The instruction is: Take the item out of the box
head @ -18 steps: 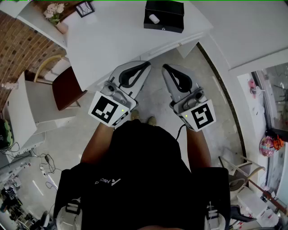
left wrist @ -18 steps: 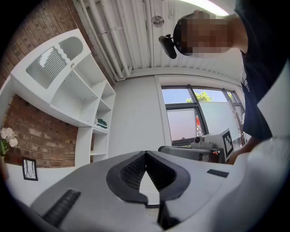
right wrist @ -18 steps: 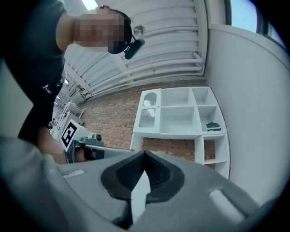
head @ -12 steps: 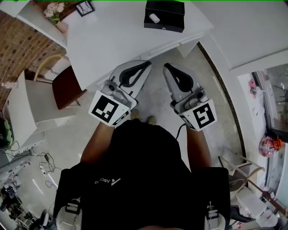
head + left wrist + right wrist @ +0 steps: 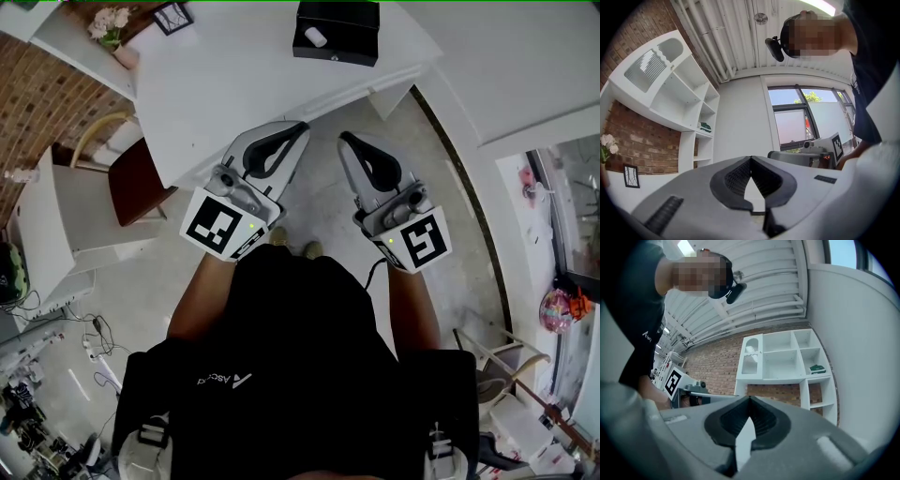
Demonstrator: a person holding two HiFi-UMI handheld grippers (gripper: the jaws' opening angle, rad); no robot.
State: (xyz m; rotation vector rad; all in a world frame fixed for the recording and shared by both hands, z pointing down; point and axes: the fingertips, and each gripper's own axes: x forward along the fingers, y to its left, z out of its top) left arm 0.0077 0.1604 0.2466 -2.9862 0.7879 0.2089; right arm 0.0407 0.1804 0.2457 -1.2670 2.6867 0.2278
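Note:
A black open box stands on the white table near its far edge, with a small white item lying inside it. My left gripper is held near the table's front edge, well short of the box, its jaws shut with nothing between them. To its right, over the floor, my right gripper is also shut and empty. In the left gripper view the left gripper points up at a wall and a window; in the right gripper view the right gripper points at white shelves.
A pink vase of flowers and a small black picture frame stand at the table's far left. A wooden chair with a dark red seat is tucked at the left side. A white wall shelf unit hangs on brick.
Both grippers have stayed shut and nearly in place; the left one has edged slightly left and toward the table. The view has shifted a little.

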